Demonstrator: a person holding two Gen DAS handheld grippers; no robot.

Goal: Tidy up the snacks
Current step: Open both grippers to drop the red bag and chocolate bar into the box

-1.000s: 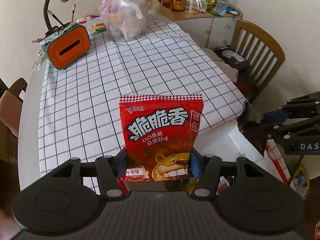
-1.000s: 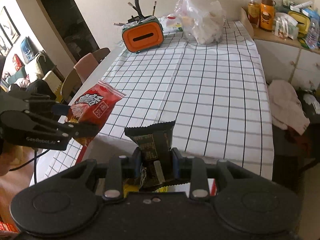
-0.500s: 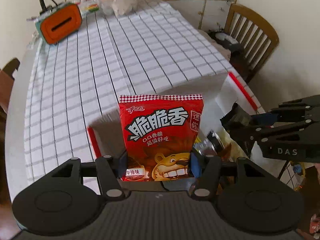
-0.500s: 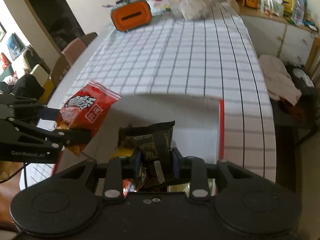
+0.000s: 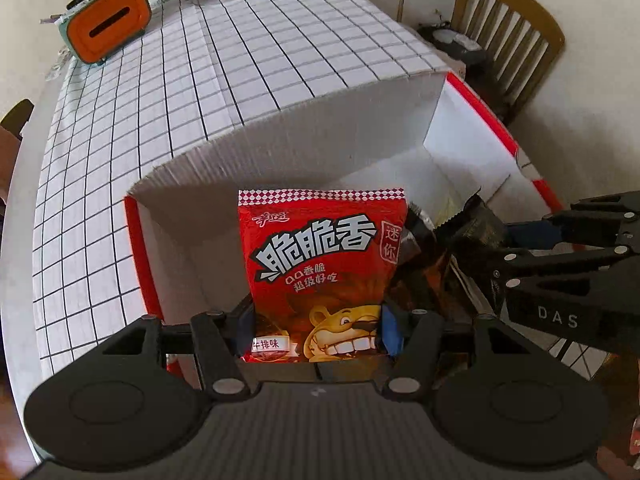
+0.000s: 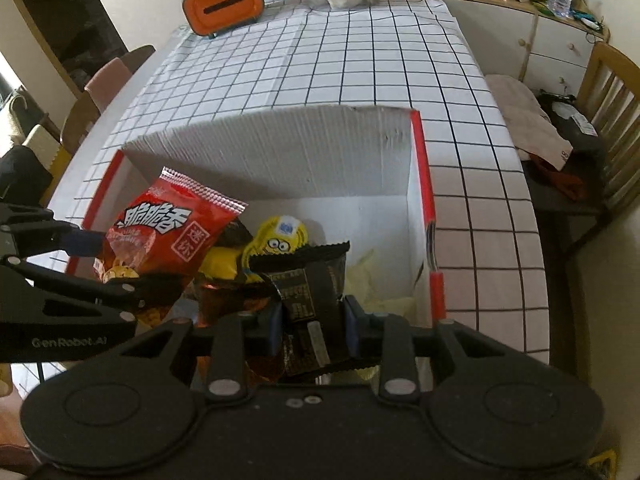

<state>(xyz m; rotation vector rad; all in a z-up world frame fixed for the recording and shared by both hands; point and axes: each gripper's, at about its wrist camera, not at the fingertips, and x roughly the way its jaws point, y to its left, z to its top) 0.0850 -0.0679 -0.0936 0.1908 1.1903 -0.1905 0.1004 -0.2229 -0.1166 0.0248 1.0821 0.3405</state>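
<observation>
Both grippers are loaded and hanging over the open cardboard box [image 6: 280, 152] at the near end of the tabletop [image 6: 360, 60]. The left gripper [image 5: 316, 324] is pinching the red snack bag [image 5: 320, 256] by its bottom edge, so it stands upright. The right gripper [image 6: 312, 320] is clamped on a dark wrapped snack [image 6: 308, 280] the same way. I'd guess they're held low so they drop straight in beside the yellow pack [image 6: 280, 236] inside.

A grid-patterned cloth [image 6: 360, 60] covers the desk. At upper right stand a wooden chair [image 5: 516, 28] and a pale cabinet [image 6: 532, 36]; cream walls [image 5: 592, 92] behind. Dark chairs [image 6: 108, 80] at left.
</observation>
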